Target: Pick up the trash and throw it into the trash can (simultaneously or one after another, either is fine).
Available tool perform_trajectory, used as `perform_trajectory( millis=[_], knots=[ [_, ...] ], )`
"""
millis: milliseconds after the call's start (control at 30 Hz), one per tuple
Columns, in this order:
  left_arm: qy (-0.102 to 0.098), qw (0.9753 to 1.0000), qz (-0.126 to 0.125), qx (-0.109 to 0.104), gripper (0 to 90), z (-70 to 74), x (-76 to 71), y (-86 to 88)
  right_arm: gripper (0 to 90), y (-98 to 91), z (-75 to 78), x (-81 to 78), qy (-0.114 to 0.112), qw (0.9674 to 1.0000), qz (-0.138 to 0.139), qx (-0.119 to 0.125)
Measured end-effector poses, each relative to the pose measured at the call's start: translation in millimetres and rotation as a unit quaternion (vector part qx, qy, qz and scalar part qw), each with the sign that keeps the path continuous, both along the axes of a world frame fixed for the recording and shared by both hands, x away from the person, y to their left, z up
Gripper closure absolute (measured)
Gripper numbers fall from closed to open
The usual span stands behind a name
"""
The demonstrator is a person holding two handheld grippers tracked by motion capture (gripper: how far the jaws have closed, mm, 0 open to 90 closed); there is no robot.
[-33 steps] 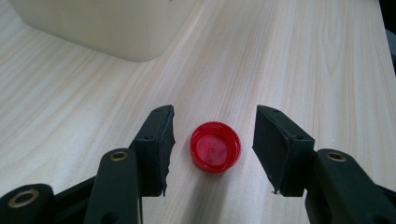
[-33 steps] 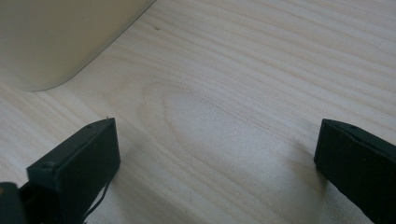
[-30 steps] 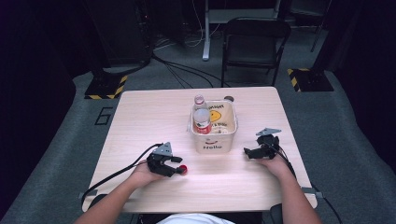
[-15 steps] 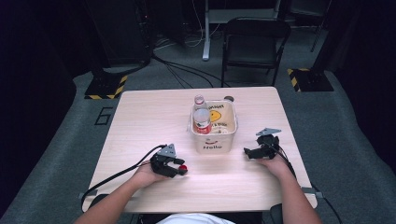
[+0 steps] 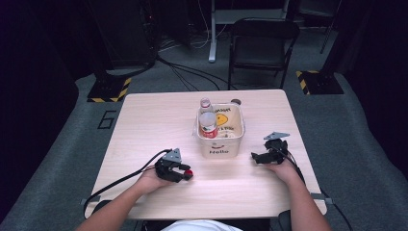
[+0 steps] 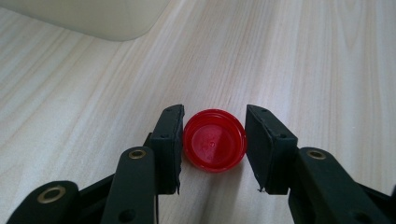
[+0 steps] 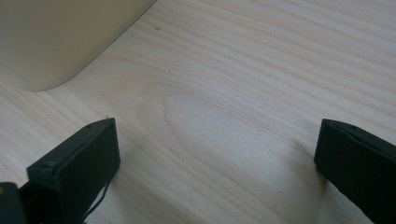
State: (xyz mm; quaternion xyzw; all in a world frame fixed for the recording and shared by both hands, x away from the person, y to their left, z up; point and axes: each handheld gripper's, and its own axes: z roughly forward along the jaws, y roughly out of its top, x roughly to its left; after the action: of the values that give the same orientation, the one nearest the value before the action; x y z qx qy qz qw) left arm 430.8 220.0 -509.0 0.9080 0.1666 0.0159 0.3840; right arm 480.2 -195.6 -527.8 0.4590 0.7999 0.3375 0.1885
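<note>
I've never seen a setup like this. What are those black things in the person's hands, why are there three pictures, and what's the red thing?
A person sits at a wooden table holding a hand-operated gripper, a two-jawed clamp, in each hand. One picture comes from a camera overhead; the other two come from small cameras riding on each gripper, looking along its jaws. The left gripper has a red bottle cap between its jaws, lying on the table; small gaps show, so it is not yet squeezed. The right gripper is wide open over bare wood. Between them stands a cream tub marked "Hello", holding a capless bottle.
</note>
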Motion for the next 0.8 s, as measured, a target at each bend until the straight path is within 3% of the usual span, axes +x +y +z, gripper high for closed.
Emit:
perform_trajectory(
  millis=[300,400,533,600,700,800],
  knots=[
    [-0.007,0.9998,0.009,-0.016,58.2,13.4,0.4,6.2,0.0,-0.2,0.0,0.2,-0.001,1.0,0.001,-0.001],
    [-0.004,0.9994,0.015,-0.033,58.2,23.5,1.9,8.8,0.0,-0.2,0.0,0.2,-0.001,1.0,0.001,-0.001],
    [-0.012,0.9992,0.012,-0.036,58.3,36.6,0.9,6.8,0.0,0.0,-0.1,0.1,-0.001,1.0,0.001,-0.001],
    [-0.001,0.9987,0.015,-0.048,58.4,40.4,1.9,7.4,0.0,0.1,-0.1,0.1,-0.002,1.0,0.0,-0.002],
    [-0.002,0.9993,0.022,-0.03,58.4,42.8,3.4,4.4,0.0,0.1,-0.1,0.1,-0.002,1.0,0.0,-0.002],
    [-0.003,0.9995,0.021,-0.024,58.4,46.6,5.2,1.9,0.0,0.1,-0.1,0.1,-0.002,1.0,0.0,-0.002]
  ],
)
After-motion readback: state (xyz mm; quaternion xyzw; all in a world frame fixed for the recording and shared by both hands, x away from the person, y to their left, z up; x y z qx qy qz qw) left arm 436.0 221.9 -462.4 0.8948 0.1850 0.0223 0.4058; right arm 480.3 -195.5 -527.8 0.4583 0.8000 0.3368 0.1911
